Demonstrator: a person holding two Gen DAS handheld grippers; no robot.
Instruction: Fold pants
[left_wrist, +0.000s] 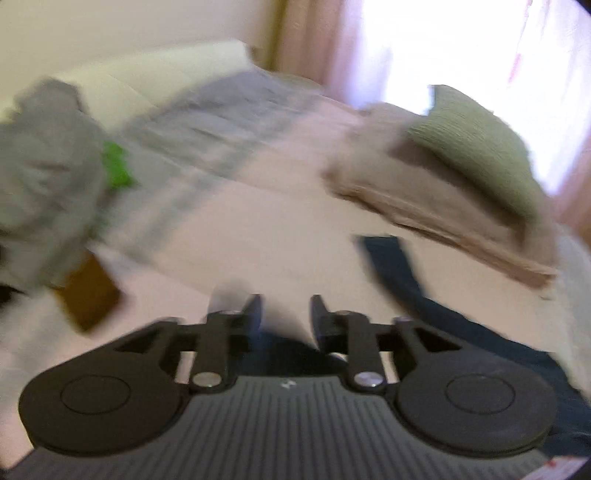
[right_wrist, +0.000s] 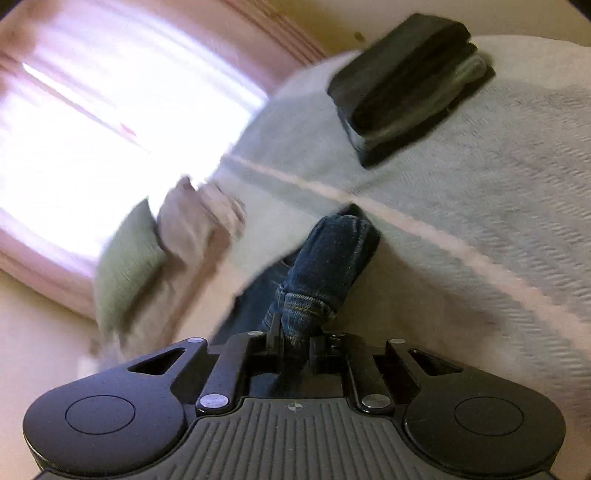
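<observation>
Dark blue jeans (left_wrist: 461, 314) lie on the pale bed cover (left_wrist: 266, 229) at the right of the left wrist view, running under my left gripper (left_wrist: 285, 314). That gripper is open, and nothing shows between its fingers. In the right wrist view my right gripper (right_wrist: 295, 339) is shut on a bunched, stitched hem of the jeans (right_wrist: 325, 266), which rises from the fingers towards the bed cover (right_wrist: 461, 221). Both views are blurred by motion.
A green cushion (left_wrist: 476, 147) rests on a folded beige blanket (left_wrist: 424, 206) near a bright curtained window (left_wrist: 480, 44). Grey clothing (left_wrist: 44, 162) with something green lies left, by a brown object (left_wrist: 92, 291). A stack of dark folded clothes (right_wrist: 410, 85) sits on the bed.
</observation>
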